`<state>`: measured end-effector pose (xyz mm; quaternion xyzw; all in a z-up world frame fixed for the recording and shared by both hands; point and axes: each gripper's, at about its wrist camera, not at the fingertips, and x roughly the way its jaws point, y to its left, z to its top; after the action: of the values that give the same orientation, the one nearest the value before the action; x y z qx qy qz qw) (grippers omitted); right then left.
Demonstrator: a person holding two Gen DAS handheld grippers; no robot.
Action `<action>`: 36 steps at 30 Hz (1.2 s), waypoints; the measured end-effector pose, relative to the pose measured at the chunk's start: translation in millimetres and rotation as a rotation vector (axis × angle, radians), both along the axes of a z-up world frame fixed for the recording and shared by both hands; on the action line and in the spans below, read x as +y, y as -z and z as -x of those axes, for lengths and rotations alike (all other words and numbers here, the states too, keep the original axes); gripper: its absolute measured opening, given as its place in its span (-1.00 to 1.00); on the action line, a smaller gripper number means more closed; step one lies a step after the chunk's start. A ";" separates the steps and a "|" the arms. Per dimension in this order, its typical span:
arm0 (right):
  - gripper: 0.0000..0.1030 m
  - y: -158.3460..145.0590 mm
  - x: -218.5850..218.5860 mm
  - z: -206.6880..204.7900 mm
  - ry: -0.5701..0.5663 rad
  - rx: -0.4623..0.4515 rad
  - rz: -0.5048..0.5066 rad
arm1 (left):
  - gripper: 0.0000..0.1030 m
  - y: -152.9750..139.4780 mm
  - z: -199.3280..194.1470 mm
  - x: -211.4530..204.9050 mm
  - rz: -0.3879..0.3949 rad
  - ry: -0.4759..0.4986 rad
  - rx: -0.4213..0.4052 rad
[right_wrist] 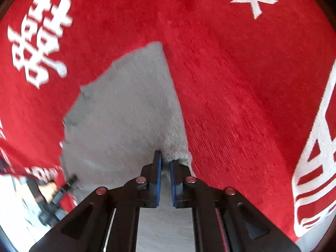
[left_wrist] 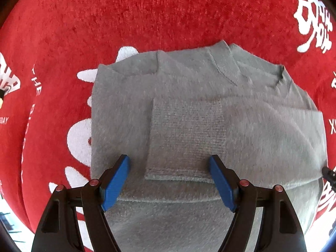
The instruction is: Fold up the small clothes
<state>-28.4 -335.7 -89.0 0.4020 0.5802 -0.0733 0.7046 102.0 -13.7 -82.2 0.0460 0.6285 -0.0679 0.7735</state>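
My right tongs hide the gray sweater's corner they pinch; my left tongs gape wide above its folded sleeve.

The left tongs are showing two flat blue rectangular pads set on glossy black plastic arms, each arm carrying small round red-capped pivot pins. The right tongs are wearing the same blue pads on black linkage with triangular cut-outs, red-capped pins, and a thin pale line running along one arm.
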 end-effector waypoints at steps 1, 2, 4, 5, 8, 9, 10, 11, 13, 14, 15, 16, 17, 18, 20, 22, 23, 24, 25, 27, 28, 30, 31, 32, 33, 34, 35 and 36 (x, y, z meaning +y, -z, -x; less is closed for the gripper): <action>-0.73 -5.4 4.2 -0.2 -0.035 0.003 0.029 | 0.52 -0.7 0.6 2.0 0.001 -0.002 0.005; -0.70 -9.1 7.2 0.1 -0.062 0.009 0.046 | 0.52 -1.8 1.0 3.9 0.004 -0.006 0.008; -0.59 -16.0 15.2 -0.1 -0.113 0.021 0.080 | 0.52 -5.0 2.1 8.2 0.005 -0.021 0.021; -0.46 -20.1 19.2 4.2 -0.143 0.023 0.097 | 0.52 -6.5 3.9 9.5 0.004 -0.025 0.027; -0.01 -28.6 32.5 5.9 -0.201 0.010 0.111 | 0.52 -12.7 14.3 9.5 -0.014 -0.005 0.034; 0.01 -31.1 38.9 6.3 -0.223 0.007 0.115 | 0.52 -15.5 17.8 9.3 -0.018 0.008 0.040; 0.02 -32.6 46.3 5.8 -0.246 0.009 0.120 | 0.52 -17.7 23.2 8.8 -0.022 0.023 0.046; 0.03 -32.5 52.8 7.1 -0.264 0.011 0.123 | 0.52 -19.0 28.1 8.5 -0.025 0.033 0.053; 0.04 -32.8 67.8 8.6 -0.303 0.014 0.125 | 0.52 -20.6 39.5 6.4 -0.028 0.051 0.073; 0.05 -32.5 75.9 8.7 -0.319 0.016 0.124 | 0.52 -21.1 46.3 5.2 -0.028 0.059 0.085; 0.05 -32.1 81.9 9.6 -0.334 0.018 0.124 | 0.52 -21.3 50.4 4.0 -0.029 0.063 0.092; 0.06 -31.4 89.9 10.6 -0.352 0.022 0.125 | 0.52 -21.1 56.6 1.9 -0.027 0.070 0.103; 0.09 -30.6 97.3 11.9 -0.369 0.026 0.122 | 0.52 -20.7 61.4 0.1 -0.025 0.076 0.112; 0.11 -29.8 102.2 13.7 -0.383 0.028 0.117 | 0.52 -19.9 67.7 -2.9 -0.026 0.085 0.123; 0.16 -28.6 110.2 18.6 -0.408 0.035 0.111 | 0.52 -18.8 72.0 -9.4 -0.026 0.101 0.138; 0.16 -27.1 117.1 21.6 -0.424 0.041 0.102 | 0.52 -17.0 79.3 -15.6 -0.023 0.115 0.155; 0.17 -26.7 118.5 24.1 -0.430 0.044 0.098 | 0.52 -16.2 82.5 -18.0 -0.022 0.120 0.160; 0.18 -26.2 119.3 26.3 -0.433 0.045 0.094 | 0.52 -15.6 85.3 -21.1 -0.021 0.127 0.166; 0.18 -25.2 120.6 27.7 -0.437 0.048 0.088 | 0.52 -15.2 88.0 -24.7 -0.022 0.132 0.170; 0.19 -24.2 120.6 30.0 -0.439 0.050 0.084 | 0.52 -15.5 92.7 -31.4 -0.021 0.141 0.173; 0.19 -24.3 118.9 32.2 -0.440 0.050 0.083 | 0.52 -16.0 94.6 -35.1 -0.022 0.145 0.173; 0.19 -24.5 117.0 34.3 -0.440 0.048 0.082 | 0.52 -16.9 97.6 -42.2 -0.022 0.147 0.176; 0.19 -24.3 115.3 34.9 -0.437 0.048 0.079 | 0.52 -18.0 99.4 -48.9 -0.023 0.147 0.178; 0.19 -24.6 114.4 35.4 -0.434 0.047 0.077 | 0.52 -18.3 99.8 -54.9 -0.024 0.148 0.179; 0.19 -24.8 112.8 35.7 -0.429 0.046 0.075 | 0.52 -18.2 100.6 -57.5 -0.027 0.150 0.180; 0.20 -25.9 109.3 37.4 -0.425 0.043 0.075 | 0.52 -17.6 101.0 -60.3 -0.031 0.153 0.181; 0.20 -27.7 105.6 39.0 -0.419 0.035 0.075 | 0.52 -17.1 101.2 -62.6 -0.034 0.156 0.183; 0.20 -28.7 103.3 39.6 -0.415 0.030 0.075 | 0.52 -17.1 103.3 -69.8 -0.038 0.158 0.184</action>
<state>-68.1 -232.4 -60.3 0.2462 0.6578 0.0459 0.7104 -1.4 -83.5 -65.0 0.1037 0.6926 -0.1209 0.7036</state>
